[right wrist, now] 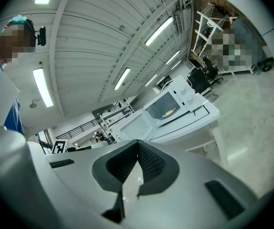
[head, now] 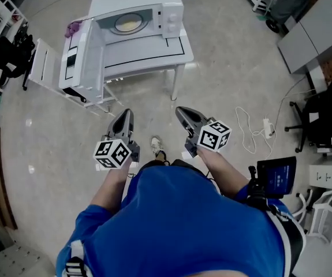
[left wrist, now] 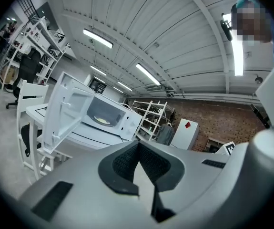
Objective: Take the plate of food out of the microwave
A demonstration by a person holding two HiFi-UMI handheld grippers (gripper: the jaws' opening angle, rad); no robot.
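A white microwave [head: 137, 13] stands on a white table [head: 148, 56], its door [head: 88, 59] swung wide open to the left. Inside lies a plate of yellowish food [head: 127, 23], also seen in the left gripper view [left wrist: 102, 121] and the right gripper view [right wrist: 169, 112]. My left gripper [head: 123, 118] and right gripper [head: 184, 115] hang over the floor, well short of the table, tips pointing toward it. Both are shut with nothing between the jaws.
A white chair [head: 44, 68] stands left of the table behind the open door. A cable and plug [head: 258, 128] lie on the floor at right. Black office chairs [head: 321, 117] and a grey cabinet [head: 313, 30] are at the far right.
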